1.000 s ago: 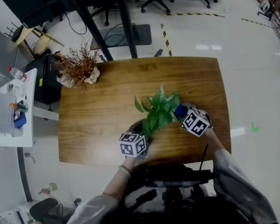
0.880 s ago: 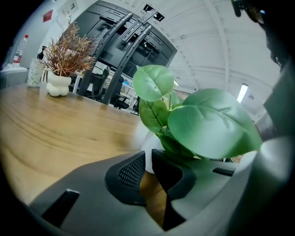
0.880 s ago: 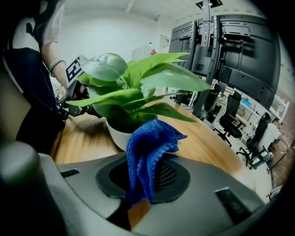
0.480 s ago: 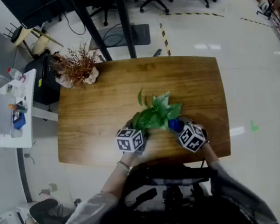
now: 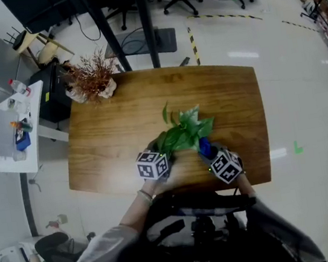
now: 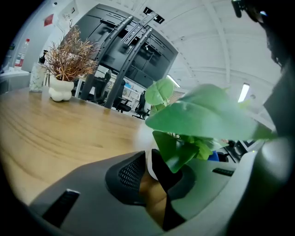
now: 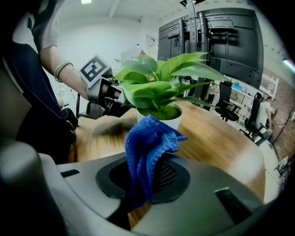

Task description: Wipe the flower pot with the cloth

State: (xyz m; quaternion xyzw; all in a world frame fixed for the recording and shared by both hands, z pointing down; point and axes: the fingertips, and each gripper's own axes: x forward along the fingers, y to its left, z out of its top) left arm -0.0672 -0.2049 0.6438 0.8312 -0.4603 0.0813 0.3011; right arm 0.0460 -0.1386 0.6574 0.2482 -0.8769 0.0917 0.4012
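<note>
The left gripper (image 6: 148, 162) is pinching the white rim of the flower pot (image 7: 174, 120), jaws almost shut, probably to keep it from sliding on the table (image 5: 109, 129). The pot is sitting near the table's near edge. The right gripper (image 7: 146, 177) is squeezing the blue cloth (image 7: 148, 143) tight at the pot's right side, ready for rubbing.

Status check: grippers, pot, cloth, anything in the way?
Left gripper shut on flower pot rim. Right gripper shut on cloth, held at pot's side; contact unclear. Leaves overhang the cloth.
</note>
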